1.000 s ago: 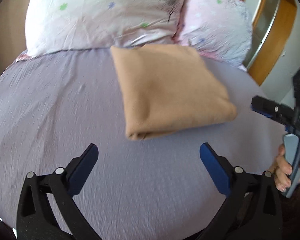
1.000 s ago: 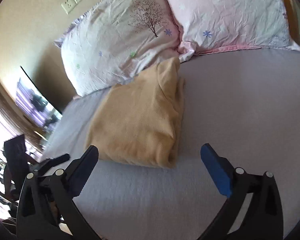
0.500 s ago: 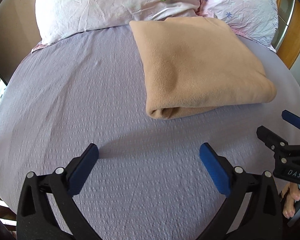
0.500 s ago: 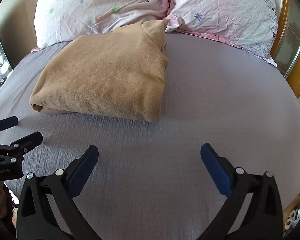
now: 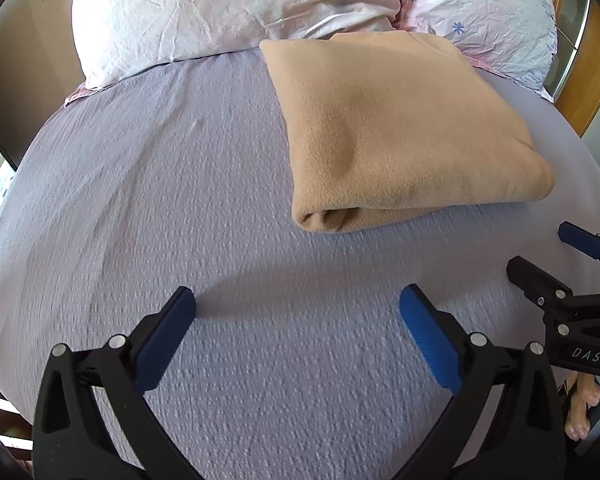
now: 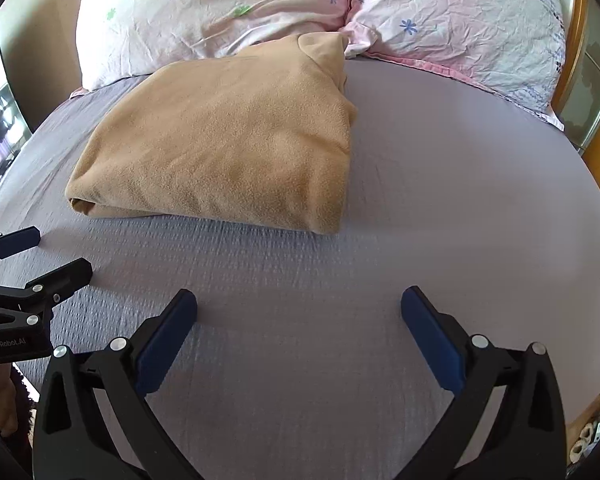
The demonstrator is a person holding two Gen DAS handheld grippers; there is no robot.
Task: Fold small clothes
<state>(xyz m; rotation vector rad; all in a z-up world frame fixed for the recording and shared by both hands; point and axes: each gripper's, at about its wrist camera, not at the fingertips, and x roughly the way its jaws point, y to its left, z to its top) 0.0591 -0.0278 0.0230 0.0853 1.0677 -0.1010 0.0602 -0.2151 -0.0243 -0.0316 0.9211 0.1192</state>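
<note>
My left gripper (image 5: pixel 298 316) and right gripper (image 6: pixel 299 316) gape empty below the folded tan fleece (image 5: pixel 396 128); careless grabs could unravel it.

Right tongs (image 6: pixel 298 312) hover wide apart over the lilac bed sheet (image 6: pixel 440 208), nothing between them. Ahead lies the folded tan garment (image 6: pixel 228 144), its far end touching the two floral pillows (image 6: pixel 220 8). At the left edge, the left tongs (image 6: pixel 40 254) sit parted too, just beside the garment's near corner.
</note>
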